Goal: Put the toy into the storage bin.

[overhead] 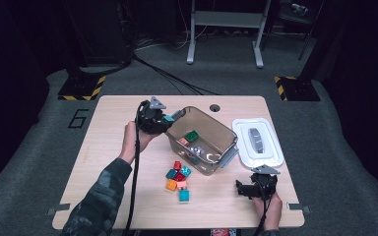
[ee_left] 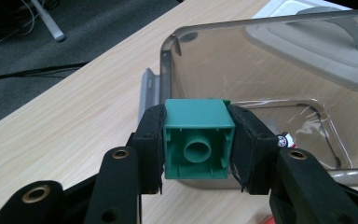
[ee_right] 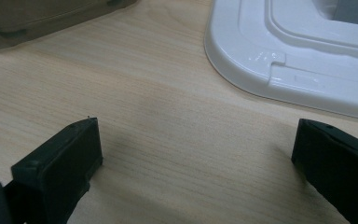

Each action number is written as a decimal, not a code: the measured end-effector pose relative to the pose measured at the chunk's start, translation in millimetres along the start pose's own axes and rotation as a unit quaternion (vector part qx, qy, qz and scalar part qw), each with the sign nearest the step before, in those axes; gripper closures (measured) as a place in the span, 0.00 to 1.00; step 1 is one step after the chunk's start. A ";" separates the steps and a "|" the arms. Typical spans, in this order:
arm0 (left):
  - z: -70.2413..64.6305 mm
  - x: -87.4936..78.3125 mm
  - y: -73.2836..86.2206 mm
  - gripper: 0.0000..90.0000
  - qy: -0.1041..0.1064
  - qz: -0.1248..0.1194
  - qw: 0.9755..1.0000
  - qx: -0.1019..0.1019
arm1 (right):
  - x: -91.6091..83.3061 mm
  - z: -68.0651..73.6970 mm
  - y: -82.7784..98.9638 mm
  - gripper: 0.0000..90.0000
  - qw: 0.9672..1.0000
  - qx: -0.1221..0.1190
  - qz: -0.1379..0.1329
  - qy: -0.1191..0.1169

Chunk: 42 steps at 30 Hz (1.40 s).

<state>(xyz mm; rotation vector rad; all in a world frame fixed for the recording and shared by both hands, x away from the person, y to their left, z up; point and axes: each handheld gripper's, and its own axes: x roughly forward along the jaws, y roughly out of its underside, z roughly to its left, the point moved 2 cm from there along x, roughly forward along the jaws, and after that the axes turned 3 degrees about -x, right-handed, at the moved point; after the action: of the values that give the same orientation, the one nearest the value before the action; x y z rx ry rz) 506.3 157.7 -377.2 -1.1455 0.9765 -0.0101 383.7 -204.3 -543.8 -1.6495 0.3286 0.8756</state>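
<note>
Dark carpet and black stands ringed a pale wooden table (overhead: pixel 108 147) that filled the middle of the high view. At left of centre, a camouflage sleeve (overhead: pixel 98 201) ran up from the bottom edge to a hand carrying the left gripper (overhead: pixel 170 119), which sat just at the left rim of a clear plastic bin (overhead: pixel 211 129). Its jaws were clamped on a green toy block (ee_left: pixel 196 140); in the left gripper view the block sat mid-frame, hollow underside facing the camera, a pad (ee_left: pixel 151 144) pressed against each side, with the bin's wall right behind it. Inside the bin lay a few blocks, one green and red (overhead: pixel 192 136). Below the bin, at centre, a small heap of loose blocks (overhead: pixel 178 179) in red, teal and orange rested on the table. Right of the bin lay a white lid (overhead: pixel 270 152), flat. At lower right, the right gripper (overhead: pixel 241 189) rested near the table's front edge, its jaws standing wide apart over bare wood with nothing between them.
</note>
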 end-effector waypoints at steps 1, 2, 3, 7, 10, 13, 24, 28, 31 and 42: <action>0.0 0.0 0.0 0.65 0.000 0.000 1.000 0.000 | 0.0 0.0 0.0 0.01 1.000 0.000 0.000 0.000; -1.8 3.0 -0.7 0.65 0.002 0.001 1.000 0.001 | 0.0 0.0 0.0 0.01 1.000 0.000 0.000 0.000; -2.3 4.2 -1.1 0.65 0.002 0.007 1.000 0.007 | 0.0 0.0 0.0 0.01 1.000 0.000 0.000 0.000; -9.2 12.5 -1.7 0.65 0.006 0.012 1.000 0.017 | 0.0 -0.1 0.0 0.01 1.000 0.000 0.000 0.000; -13.9 20.6 0.3 0.65 0.009 0.021 0.999 0.022 | 0.0 0.0 0.0 0.01 1.000 0.000 0.000 0.000; -15.0 24.9 2.6 0.65 0.013 0.026 0.999 0.020 | 0.0 0.0 0.0 0.01 1.000 0.000 0.000 0.000; -17.7 38.1 13.9 0.65 0.022 0.048 0.998 0.020 | 0.0 0.0 0.0 0.01 1.000 0.000 0.000 0.000; -16.9 37.4 15.0 0.64 0.021 0.046 0.999 0.015 | 0.0 0.0 0.0 0.01 1.000 0.000 0.000 0.000; -16.8 35.5 14.8 0.62 0.022 0.045 0.999 0.014 | 0.0 0.0 0.0 0.01 1.000 0.000 0.000 0.000; -19.1 9.1 15.9 0.27 0.019 0.013 1.000 0.006 | -0.2 0.0 0.1 0.01 1.000 0.000 0.000 0.002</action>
<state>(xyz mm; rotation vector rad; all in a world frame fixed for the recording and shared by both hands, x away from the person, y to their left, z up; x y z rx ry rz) 492.1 146.3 -396.5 -1.1246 1.0237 -0.0170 383.4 -204.4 -543.7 -1.6506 0.3322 0.8729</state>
